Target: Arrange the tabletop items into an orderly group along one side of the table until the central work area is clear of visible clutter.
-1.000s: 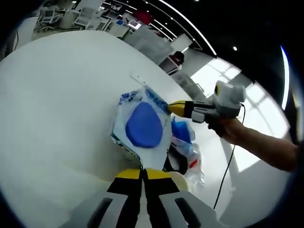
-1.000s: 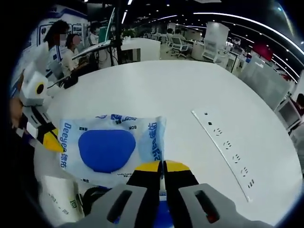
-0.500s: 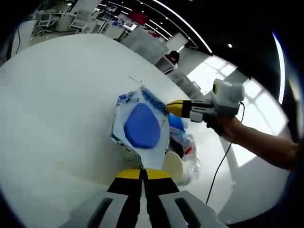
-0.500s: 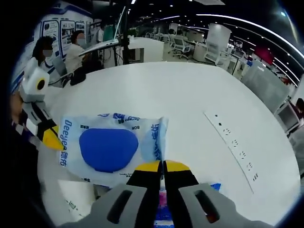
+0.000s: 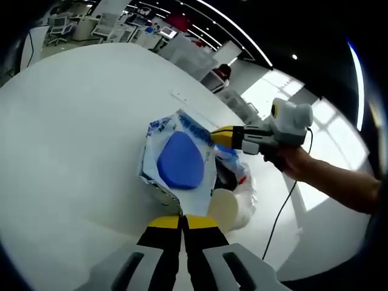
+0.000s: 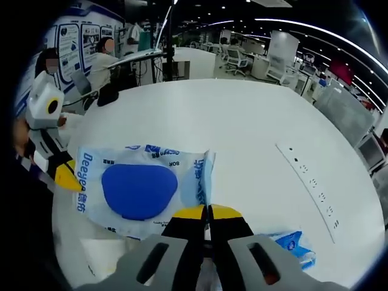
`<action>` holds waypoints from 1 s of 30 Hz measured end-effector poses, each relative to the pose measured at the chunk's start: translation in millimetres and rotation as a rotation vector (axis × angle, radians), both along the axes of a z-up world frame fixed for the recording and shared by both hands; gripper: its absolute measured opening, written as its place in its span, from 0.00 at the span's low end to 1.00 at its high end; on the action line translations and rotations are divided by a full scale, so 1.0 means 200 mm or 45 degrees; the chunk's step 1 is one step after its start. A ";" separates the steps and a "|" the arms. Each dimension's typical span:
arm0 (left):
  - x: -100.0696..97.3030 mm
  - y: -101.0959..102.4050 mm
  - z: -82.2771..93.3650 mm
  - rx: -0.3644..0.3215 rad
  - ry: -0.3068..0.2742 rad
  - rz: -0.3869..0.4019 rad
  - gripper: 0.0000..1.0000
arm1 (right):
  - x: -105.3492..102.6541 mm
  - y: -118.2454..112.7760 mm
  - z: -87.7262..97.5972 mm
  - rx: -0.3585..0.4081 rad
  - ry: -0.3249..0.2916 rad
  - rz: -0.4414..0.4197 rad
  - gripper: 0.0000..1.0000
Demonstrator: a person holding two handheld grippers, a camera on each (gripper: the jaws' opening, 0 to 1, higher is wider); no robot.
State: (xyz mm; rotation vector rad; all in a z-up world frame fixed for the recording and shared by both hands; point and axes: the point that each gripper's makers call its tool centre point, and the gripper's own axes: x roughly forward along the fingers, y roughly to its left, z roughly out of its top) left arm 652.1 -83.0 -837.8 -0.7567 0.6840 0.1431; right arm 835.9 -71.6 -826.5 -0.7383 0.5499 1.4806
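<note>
White-and-blue tissue pack (image 6: 140,188), both tongs pinching its ends.

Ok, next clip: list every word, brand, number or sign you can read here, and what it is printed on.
"Deeyeo": blue print along the end of the wipes pack, right gripper view.
"80R", roughly: small print on the pack's upper edge, uncertain.
Chinese characters at its other end: too blurred.
Small blue packet: print unreadable.
Wall posters: unreadable.
</note>
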 end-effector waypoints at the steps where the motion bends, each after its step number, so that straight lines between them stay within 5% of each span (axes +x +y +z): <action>1: -0.01 0.00 -0.01 -0.002 0.004 0.002 0.00 | -0.02 0.00 0.00 -0.003 0.002 0.001 0.00; 20: -0.09 -0.03 -0.10 0.001 0.070 -0.014 0.01 | -0.08 -0.04 -0.14 -0.077 -0.018 0.018 0.00; 23: -0.09 -0.03 -0.11 0.014 0.069 -0.025 0.04 | -0.07 -0.04 -0.13 -0.118 -0.113 0.084 0.00; 30: -0.10 -0.02 -0.11 0.015 0.074 -0.021 0.15 | -0.08 -0.01 -0.10 -0.083 -0.051 0.065 0.04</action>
